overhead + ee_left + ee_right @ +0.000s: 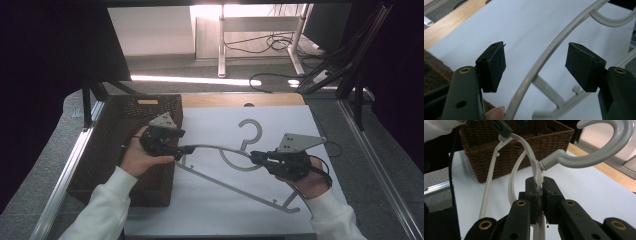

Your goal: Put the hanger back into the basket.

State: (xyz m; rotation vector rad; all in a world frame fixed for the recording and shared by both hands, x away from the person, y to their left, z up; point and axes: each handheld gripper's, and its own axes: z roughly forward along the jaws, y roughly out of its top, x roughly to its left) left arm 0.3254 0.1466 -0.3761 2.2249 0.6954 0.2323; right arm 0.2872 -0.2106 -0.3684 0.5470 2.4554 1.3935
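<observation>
A grey plastic clothes hanger (225, 185) is held slightly above the white sheet, its hook (250, 131) pointing away from me. My right gripper (254, 156) is shut on the hanger's top arm just below the hook; in the right gripper view the pads (534, 195) clamp the pale bar under the hook (599, 155). My left gripper (182, 150) is at the hanger's left shoulder, beside the basket. In the left gripper view its jaws stand apart around the curved arm (549, 52), and neither pad (584, 65) touches it.
A dark brown wicker basket (110, 150) stands at the left, partly on the white sheet (210, 215) that covers the table. Metal rails run along both table sides. Desk legs and cables lie on the floor beyond the far edge.
</observation>
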